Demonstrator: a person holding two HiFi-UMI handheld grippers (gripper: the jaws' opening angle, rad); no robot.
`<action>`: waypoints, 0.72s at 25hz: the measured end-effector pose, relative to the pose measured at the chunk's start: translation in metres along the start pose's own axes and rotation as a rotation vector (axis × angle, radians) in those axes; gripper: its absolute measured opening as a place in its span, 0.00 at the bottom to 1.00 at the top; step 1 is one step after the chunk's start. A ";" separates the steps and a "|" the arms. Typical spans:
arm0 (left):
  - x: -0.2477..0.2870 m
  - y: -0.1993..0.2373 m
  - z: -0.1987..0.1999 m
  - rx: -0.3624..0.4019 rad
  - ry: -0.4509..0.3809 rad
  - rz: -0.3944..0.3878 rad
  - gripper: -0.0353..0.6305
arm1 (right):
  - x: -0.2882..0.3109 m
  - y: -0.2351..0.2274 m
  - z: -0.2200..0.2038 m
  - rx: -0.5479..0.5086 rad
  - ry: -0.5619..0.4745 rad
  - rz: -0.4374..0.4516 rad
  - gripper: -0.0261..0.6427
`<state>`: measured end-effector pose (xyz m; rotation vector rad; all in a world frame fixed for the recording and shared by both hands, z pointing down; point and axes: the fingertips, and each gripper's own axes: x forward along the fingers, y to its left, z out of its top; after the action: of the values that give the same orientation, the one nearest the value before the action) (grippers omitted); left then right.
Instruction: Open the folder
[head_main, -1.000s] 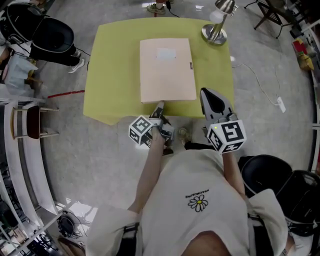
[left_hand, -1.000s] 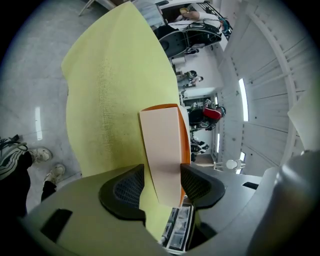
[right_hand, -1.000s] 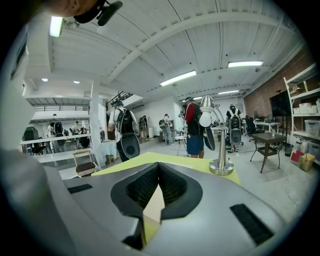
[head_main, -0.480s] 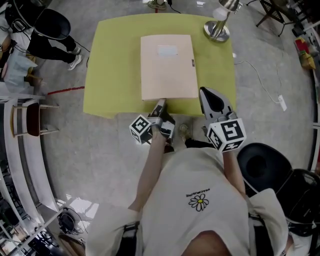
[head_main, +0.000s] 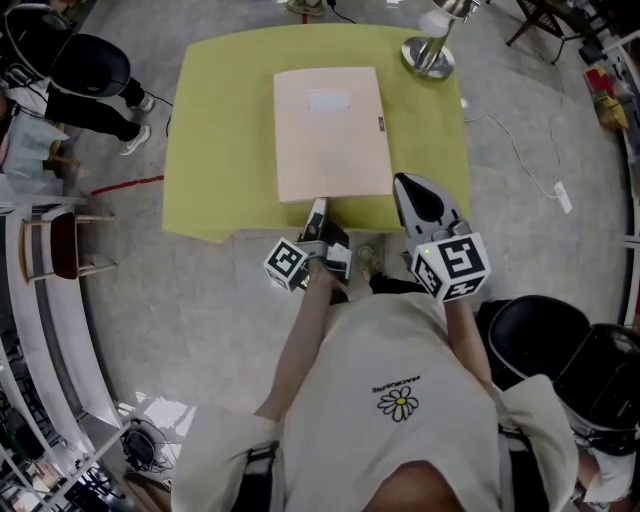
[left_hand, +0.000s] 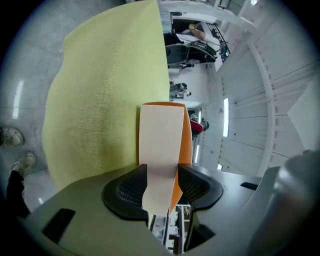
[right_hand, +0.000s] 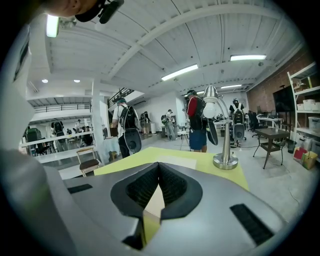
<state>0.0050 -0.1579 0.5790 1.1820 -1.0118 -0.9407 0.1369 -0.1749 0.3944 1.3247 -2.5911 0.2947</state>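
Pinching the folder (head_main: 332, 135), closed at upper centre on the yellow table (head_main: 220, 150), by its near edge with the just-closing left claw (head_main: 318, 208); may catch beige and orange layers together, dragging it unopened; leaving the right claw (head_main: 415, 195) closed and empty at lower right.

The folder (head_main: 332, 135) lies flat on the table (head_main: 215, 130), about midway between its left and right edges. The folder's near edge is close to the table's near edge, and its far edge stops short of the far one. A label (head_main: 329, 100) sits on the folder's far half. The lamp (head_main: 428, 60) stands on the table's far right corner, right of and beyond the folder, apart from it. A power strip (head_main: 560, 198) lies on the floor well right of the table. One chair (head_main: 88, 66) stands off the far left corner, a stool (head_main: 62, 243) left of the table, nearer, and another chair (head_main: 530, 335) near right.
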 end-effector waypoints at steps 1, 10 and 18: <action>0.002 -0.003 -0.001 0.020 0.010 0.000 0.34 | 0.000 -0.001 -0.001 0.002 0.003 -0.001 0.06; 0.007 0.006 -0.002 0.138 0.077 0.194 0.40 | 0.014 -0.010 -0.043 0.161 0.106 0.006 0.06; 0.004 0.005 -0.002 0.140 0.039 0.249 0.42 | 0.018 -0.007 -0.120 0.793 0.218 0.104 0.13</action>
<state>0.0081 -0.1605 0.5845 1.1536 -1.1781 -0.6567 0.1446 -0.1601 0.5151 1.2416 -2.4253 1.5076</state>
